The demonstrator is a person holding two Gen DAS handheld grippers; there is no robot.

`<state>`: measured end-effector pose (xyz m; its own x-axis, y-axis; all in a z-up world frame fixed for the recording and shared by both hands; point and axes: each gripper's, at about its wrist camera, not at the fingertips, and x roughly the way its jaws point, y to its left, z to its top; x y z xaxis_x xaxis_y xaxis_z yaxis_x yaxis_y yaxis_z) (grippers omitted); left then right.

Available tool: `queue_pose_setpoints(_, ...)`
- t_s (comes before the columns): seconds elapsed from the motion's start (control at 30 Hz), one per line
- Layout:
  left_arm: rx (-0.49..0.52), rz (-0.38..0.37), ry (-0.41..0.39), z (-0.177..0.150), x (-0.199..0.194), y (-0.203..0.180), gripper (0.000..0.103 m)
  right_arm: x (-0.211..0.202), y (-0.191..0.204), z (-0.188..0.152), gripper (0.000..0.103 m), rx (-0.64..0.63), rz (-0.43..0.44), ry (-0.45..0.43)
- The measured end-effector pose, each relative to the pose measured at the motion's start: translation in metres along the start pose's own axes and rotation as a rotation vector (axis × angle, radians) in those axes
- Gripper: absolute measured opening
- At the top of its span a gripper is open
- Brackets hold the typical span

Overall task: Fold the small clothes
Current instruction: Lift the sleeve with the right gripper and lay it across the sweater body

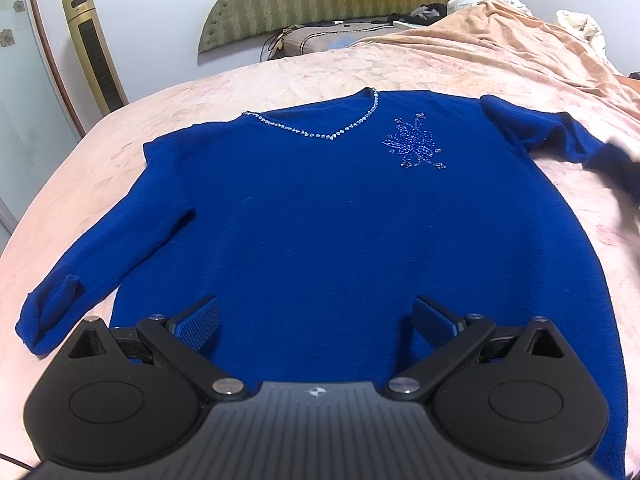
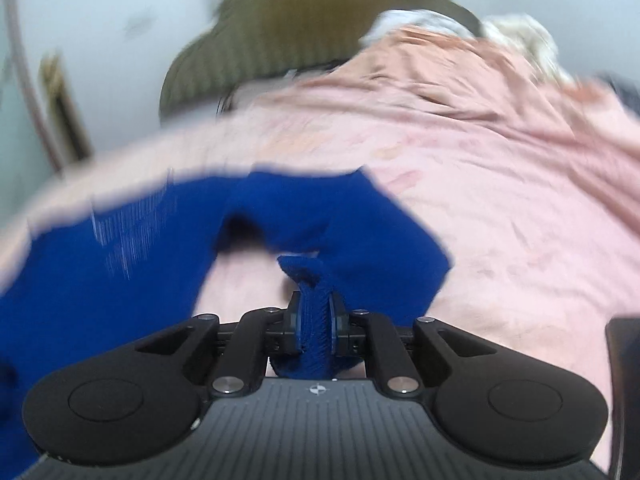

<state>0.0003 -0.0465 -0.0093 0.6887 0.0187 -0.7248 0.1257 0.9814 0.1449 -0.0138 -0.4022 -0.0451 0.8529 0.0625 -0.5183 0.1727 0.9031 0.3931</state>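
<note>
blue sweater (image 1: 320, 208) flat on pink bedspread (image 1: 280, 76), neckline far | left gripper (image 1: 316, 320) spread wide above near hem | right gripper (image 2: 316, 316) pinching right sleeve (image 2: 340, 240), frame blurred

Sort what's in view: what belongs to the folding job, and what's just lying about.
For the job:
sweater, spread on the bed
its sleeve, pinched in the right claw
left claw, open above the hem

Lying about:
headboard
tower fan
pillow
rumpled bedding
</note>
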Motion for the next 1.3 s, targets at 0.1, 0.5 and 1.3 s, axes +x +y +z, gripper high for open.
queue_pose_setpoints(0.1, -0.002, 0.005, 0.002, 0.0, 0.0, 0.001, 0.103, -0.016, -0.048, 0.029, 0.014, 0.243, 0.096, -0.08)
queue_pose_setpoints(0.5, -0.005, 0.022, 0.01, 0.001, 0.001, 0.004, 0.103, -0.042, -0.202, 0.074, 0.015, 0.866, 0.179, -0.323)
queue_pose_setpoints(1.3, -0.069, 0.056, -0.02, 0.001, 0.002, 0.042, 0.103, 0.075, 0.1, 0.095, 0.015, 0.677, 0.739, 0.142)
